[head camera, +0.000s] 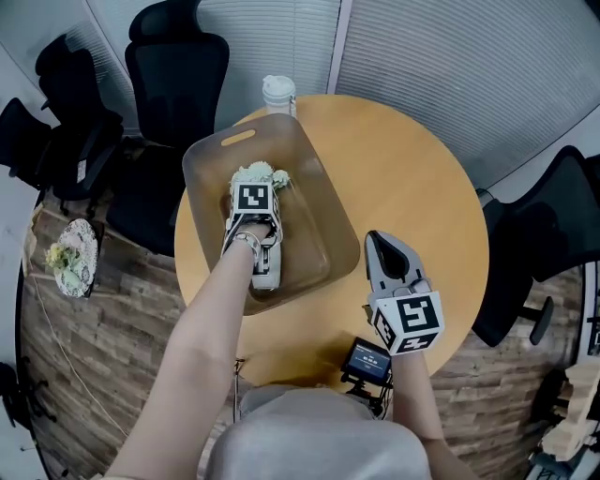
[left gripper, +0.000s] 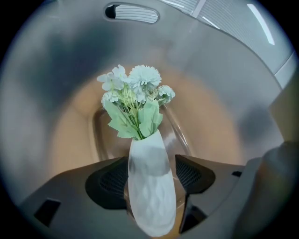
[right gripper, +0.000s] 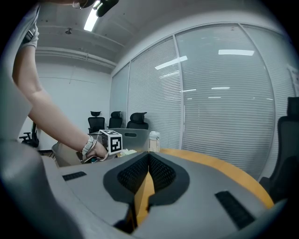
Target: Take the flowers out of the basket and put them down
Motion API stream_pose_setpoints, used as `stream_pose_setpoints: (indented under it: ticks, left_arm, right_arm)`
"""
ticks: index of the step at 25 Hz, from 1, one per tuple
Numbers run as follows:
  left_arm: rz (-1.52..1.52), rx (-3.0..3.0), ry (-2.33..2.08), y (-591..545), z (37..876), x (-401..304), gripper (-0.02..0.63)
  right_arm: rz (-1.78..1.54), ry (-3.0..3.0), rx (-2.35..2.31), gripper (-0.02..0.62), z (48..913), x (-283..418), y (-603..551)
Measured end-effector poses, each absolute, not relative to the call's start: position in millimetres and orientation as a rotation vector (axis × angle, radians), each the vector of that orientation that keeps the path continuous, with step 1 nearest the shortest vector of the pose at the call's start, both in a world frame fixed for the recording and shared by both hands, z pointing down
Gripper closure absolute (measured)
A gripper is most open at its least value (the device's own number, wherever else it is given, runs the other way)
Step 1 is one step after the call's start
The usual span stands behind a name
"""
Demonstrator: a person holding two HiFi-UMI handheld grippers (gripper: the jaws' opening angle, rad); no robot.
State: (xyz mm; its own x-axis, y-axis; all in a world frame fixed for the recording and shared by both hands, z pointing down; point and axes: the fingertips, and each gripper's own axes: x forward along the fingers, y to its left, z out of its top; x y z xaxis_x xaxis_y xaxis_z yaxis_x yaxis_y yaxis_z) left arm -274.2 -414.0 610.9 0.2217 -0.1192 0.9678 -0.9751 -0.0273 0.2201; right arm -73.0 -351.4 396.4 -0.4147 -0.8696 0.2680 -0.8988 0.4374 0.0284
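"Two hand-held grippers, yes? Start with the nearer one."

"The right hand-held gripper (head camera: 380, 246) hangs over the near side of the round wooden worktop (head camera: 422, 178), just beyond a small screen (head camera: 366, 360) at the edge. Its jaws are closed tip to tip, with nothing between them."

"And the other?"

"The left hand-held gripper (left gripper: 150, 173) points steeply down into the grey translucent basket (head camera: 314, 173), which sits on the left part of the worktop. Its jaws stand apart, one on each side of a white vase (left gripper: 150, 200) inside the basket. A sliver of the basket floor shows between the vase and the right jaw, so nothing is clamped."

"The flowers?"

"The flowers (left gripper: 135, 91), pale blooms with green leaves, stick out of the vase's mouth toward the basket's far wall and its handle slot (left gripper: 132, 12)."

"Beyond that?"

"A white lidded bottle (head camera: 278, 94) stands just behind the basket. Black office chairs (head camera: 176, 70) stand past the worktop."
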Motion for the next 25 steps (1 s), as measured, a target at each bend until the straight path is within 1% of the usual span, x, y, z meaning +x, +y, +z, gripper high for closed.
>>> stream_pose_setpoints:
  ticks: [6,19,25]
  left_arm:
    - [0.985,1.346,-1.098,-405,626,-273,0.284]
    - [0.862,1.295,-1.039,-405,649,-258,0.242]
    - [0.914,1.297,-1.002,-403,653,-254,0.241]
  right_arm:
    - [0.211,-2.444,1.539,0.571,406,-73,-352]
    - [0.237,-2.425,1.532,0.571,421,-73,-355]
    - [0.252,-2.408,1.529,0.571,427,-70,-352]
